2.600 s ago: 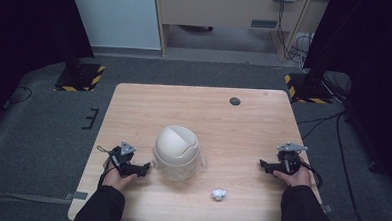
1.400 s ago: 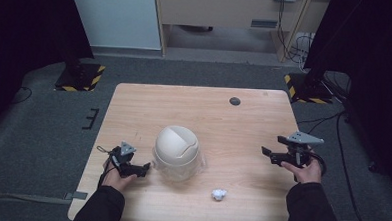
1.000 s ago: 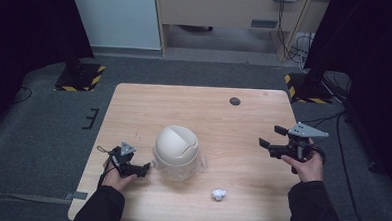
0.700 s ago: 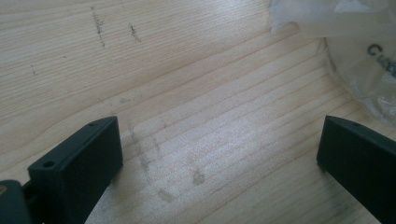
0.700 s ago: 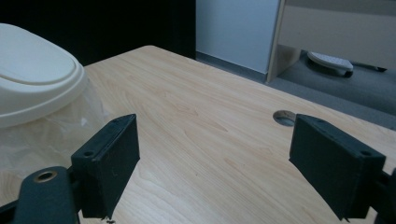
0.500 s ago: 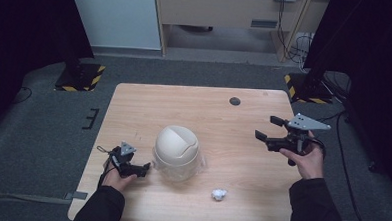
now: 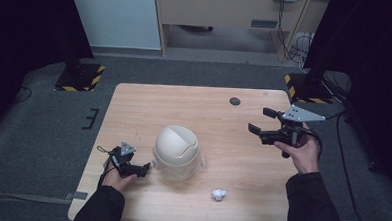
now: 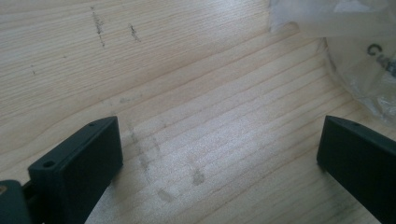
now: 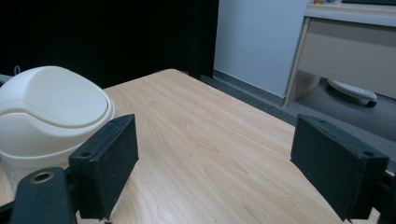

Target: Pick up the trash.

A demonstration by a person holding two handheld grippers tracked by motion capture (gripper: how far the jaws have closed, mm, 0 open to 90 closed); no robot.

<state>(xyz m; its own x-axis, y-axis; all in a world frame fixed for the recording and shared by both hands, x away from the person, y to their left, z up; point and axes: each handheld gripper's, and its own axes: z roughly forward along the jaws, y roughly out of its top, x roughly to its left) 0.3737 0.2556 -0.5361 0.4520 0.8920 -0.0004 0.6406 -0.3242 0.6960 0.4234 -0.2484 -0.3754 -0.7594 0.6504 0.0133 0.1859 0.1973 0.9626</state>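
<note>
- Raising clear of the table [image 7: 194, 100], the right gripper [image 7: 257, 129] hangs in the air on the right side with its jaws spread wide and nothing between them; its own view shows both black jaws well apart over bare wood.
- The white domed bin [image 7: 176, 145] sits near the middle of the table, over a crumpled clear plastic bag [image 7: 199, 163], to the left of the right gripper and well apart from it. In the right gripper view the bin [image 9: 51, 119] lies off to the left, past the left-hand jaw, so I judge the tool would need to swing that way to face it.
- The left gripper [image 7: 140, 170] rests low on the table just beside the bin's left flank, jaws parted and empty; its view shows the edge of the plastic bag [image 8: 355, 56] near the right-hand jaw, not between the two.
- By that, the left hand is much the nearer to the bin.
- A small crumpled white wad [image 7: 218, 194] lies near the front edge, between the two hands, somewhat closer to the bin than to the right gripper.
</note>
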